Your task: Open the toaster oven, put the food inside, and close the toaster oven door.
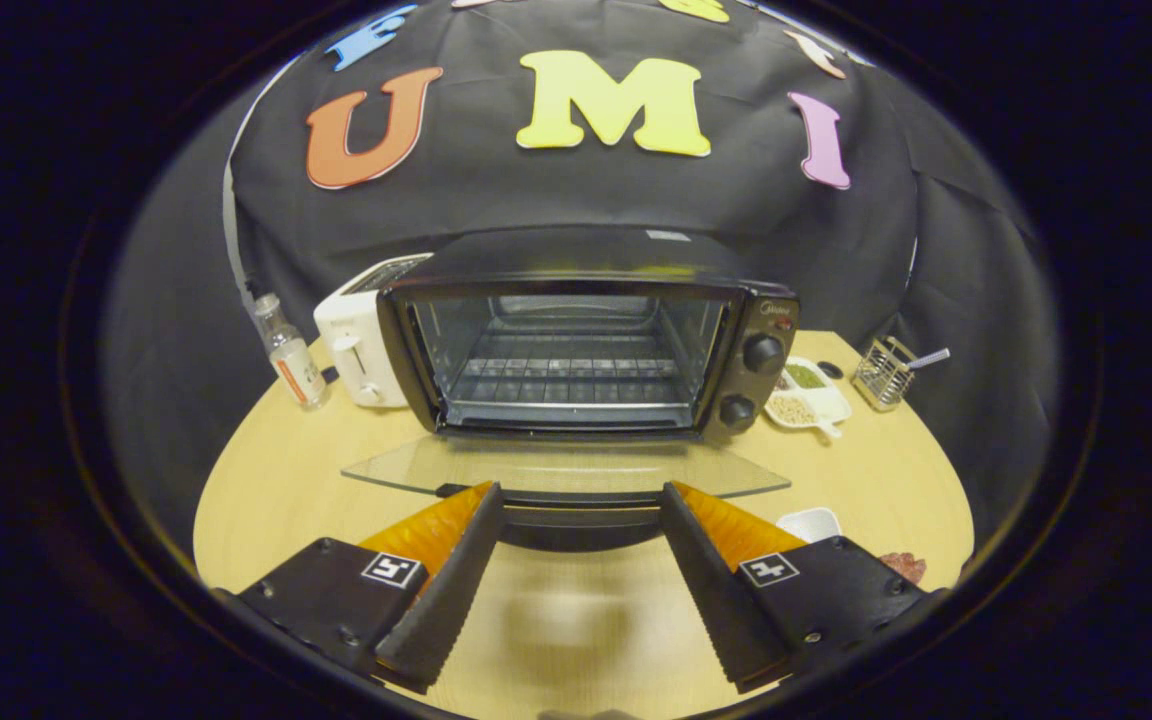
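A black toaster oven [586,335] stands on the round wooden table [276,470], straight ahead of the fingers. Its glass door [566,468] is folded down flat toward me, with its handle [581,512] at the near edge. The wire rack inside is bare. My gripper [581,505] is open, its two fingertips either side of the door handle, nothing pressed between them. A small white dish [809,523] sits just right of the right finger [726,580], and a reddish piece of food [904,566] lies beyond it at the table's near right edge.
A white pop-up toaster [361,340] and a small clear bottle [291,355] stand left of the oven. To the oven's right sit a white divided dish with grains [808,400] and a wire holder [884,373].
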Tool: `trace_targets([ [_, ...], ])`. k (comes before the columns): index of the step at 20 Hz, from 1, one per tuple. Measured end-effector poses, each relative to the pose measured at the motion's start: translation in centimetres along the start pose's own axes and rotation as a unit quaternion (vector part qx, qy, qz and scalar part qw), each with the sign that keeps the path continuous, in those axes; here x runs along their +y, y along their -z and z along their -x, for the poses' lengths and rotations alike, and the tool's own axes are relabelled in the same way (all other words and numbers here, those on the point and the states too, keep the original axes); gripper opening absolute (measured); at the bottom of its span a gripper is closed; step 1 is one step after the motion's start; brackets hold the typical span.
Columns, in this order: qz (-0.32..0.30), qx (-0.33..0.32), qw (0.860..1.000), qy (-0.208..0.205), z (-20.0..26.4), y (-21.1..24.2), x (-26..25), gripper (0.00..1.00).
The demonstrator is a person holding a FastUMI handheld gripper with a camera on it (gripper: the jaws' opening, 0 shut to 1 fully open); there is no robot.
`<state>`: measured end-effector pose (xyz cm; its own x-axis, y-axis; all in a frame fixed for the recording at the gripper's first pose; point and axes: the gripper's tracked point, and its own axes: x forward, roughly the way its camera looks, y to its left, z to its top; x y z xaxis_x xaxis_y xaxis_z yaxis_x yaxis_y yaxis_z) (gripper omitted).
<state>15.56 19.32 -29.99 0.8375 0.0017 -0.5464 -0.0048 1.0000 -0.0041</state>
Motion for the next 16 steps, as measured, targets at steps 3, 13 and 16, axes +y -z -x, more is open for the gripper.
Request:
trace_targets([
  [3, 0.004, 0.023, 1.0, 0.001, -0.4, 2.0, 0.1, 1.0],
  [13, 0.011, 0.108, 0.994, 0.002, -3.3, 7.9, -0.2, 1.0],
  [16, 0.012, 0.113, 0.993, 0.0, -3.6, 8.3, -0.2, 1.0],
])
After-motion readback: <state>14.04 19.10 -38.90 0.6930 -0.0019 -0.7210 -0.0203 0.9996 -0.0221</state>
